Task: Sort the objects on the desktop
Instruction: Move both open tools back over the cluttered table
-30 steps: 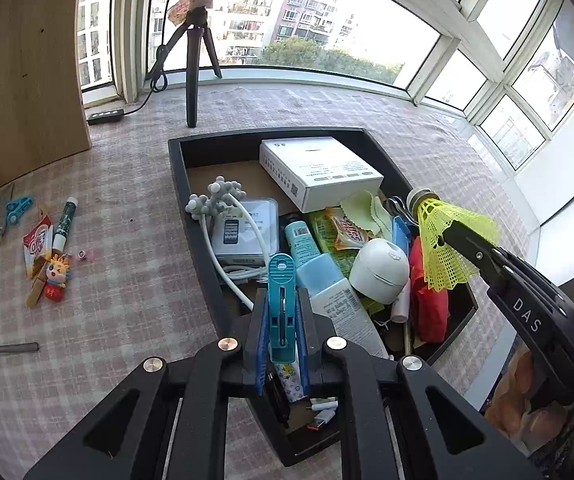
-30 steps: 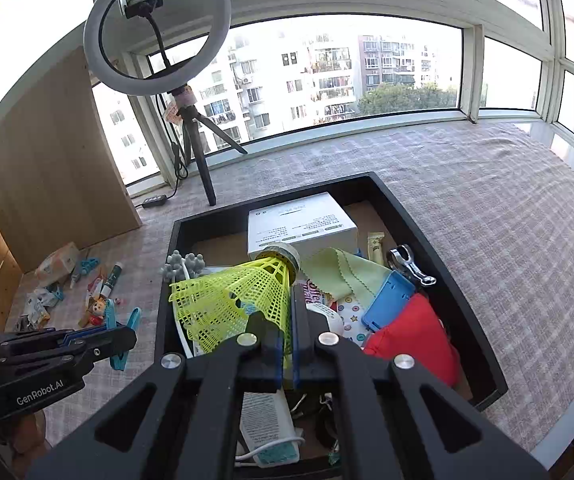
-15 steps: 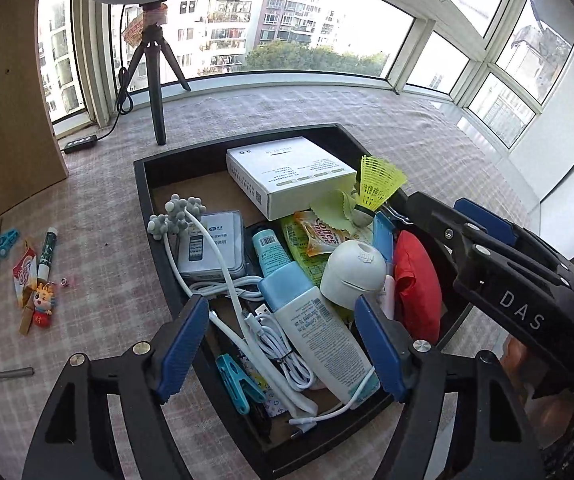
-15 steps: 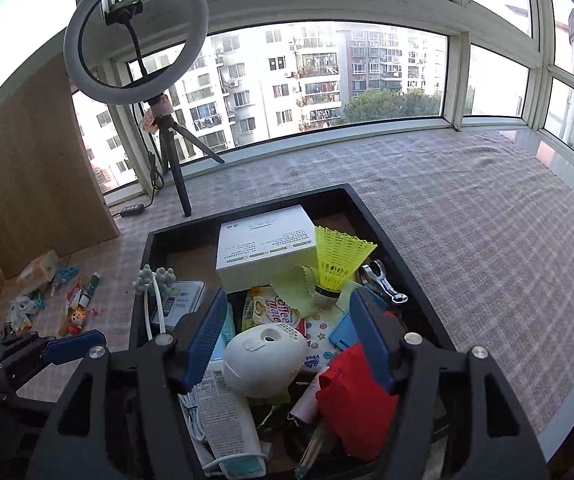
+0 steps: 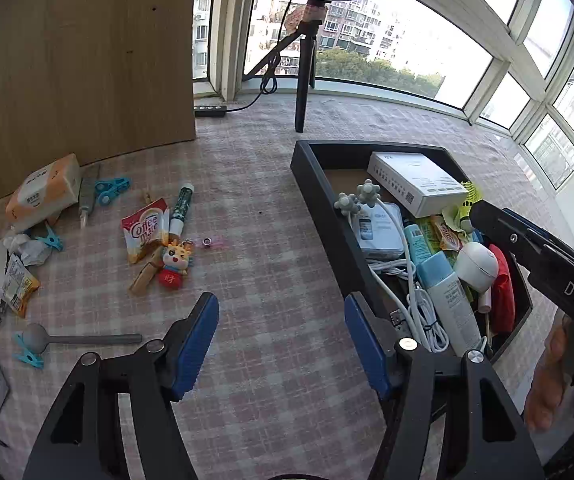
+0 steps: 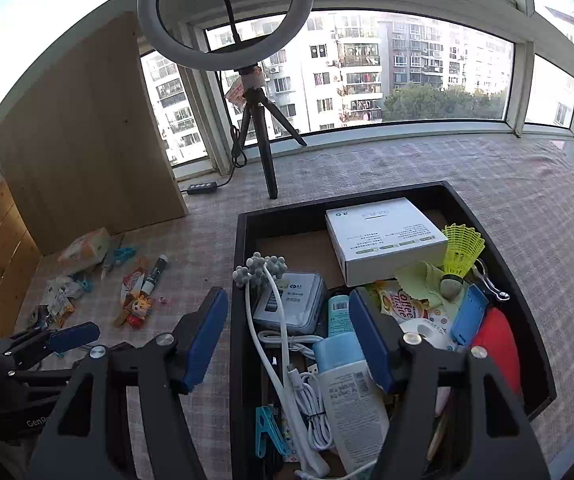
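A black tray [image 5: 315, 196] [image 6: 241, 280] holds a white box [image 6: 383, 238], a yellow shuttlecock [image 6: 461, 250], a white cable [image 6: 275, 344], a lotion tube [image 6: 351, 396], a teal clip [image 6: 267, 432] and a red pouch [image 6: 497, 344]. My left gripper [image 5: 281, 344] is open and empty, above the checked cloth left of the tray. My right gripper [image 6: 289, 344] is open and empty over the tray's left wall. Loose items lie on the cloth at left: a coffee sachet [image 5: 145, 230], a toy figure [image 5: 173, 266], a spoon [image 5: 75, 338], blue clips [image 5: 109, 190].
A ring light on a tripod [image 6: 263, 152] stands behind the tray. A wooden panel [image 5: 87, 60] rises at the back left. A tissue pack [image 5: 43, 192] and wrappers [image 5: 11, 276] lie by it. Windows run along the back and right.
Both grippers opened: the teal clip and the shuttlecock now lie in the tray. Both grippers then swung left, the left one out over the cloth.
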Demonstrator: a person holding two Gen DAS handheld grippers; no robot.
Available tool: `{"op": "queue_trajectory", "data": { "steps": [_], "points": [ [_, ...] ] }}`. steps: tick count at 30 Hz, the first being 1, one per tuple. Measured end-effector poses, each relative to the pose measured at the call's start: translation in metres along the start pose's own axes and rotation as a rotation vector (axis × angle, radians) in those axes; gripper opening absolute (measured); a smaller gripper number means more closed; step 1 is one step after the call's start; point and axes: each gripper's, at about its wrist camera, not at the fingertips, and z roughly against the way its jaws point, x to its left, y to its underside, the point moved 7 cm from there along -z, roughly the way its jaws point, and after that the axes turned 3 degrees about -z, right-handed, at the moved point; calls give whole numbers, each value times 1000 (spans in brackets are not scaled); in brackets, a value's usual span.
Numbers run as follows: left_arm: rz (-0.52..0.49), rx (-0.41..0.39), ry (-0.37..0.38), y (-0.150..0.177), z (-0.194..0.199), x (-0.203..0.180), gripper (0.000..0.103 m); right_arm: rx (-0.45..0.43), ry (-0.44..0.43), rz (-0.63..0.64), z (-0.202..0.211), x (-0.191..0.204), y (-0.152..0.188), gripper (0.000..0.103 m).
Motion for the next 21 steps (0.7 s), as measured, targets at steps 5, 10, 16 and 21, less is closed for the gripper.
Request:
{"op": "queue_trajectory", "data": {
  "steps": [5,10,16,21],
  "points": [
    [61,1,-51,6,6,66,60,48,-66,56,-20,59,4,57],
    [80,11,-91,10,2,113,55,114,-120,116,-50,112,19,51],
    [-4,50,-103,10,-21,126,46,230,-140,147,-96,152,41,41],
    [-62,77,-80,7,-46,122,46,325,-134,133,-133,164,56,39]
  ]
}}
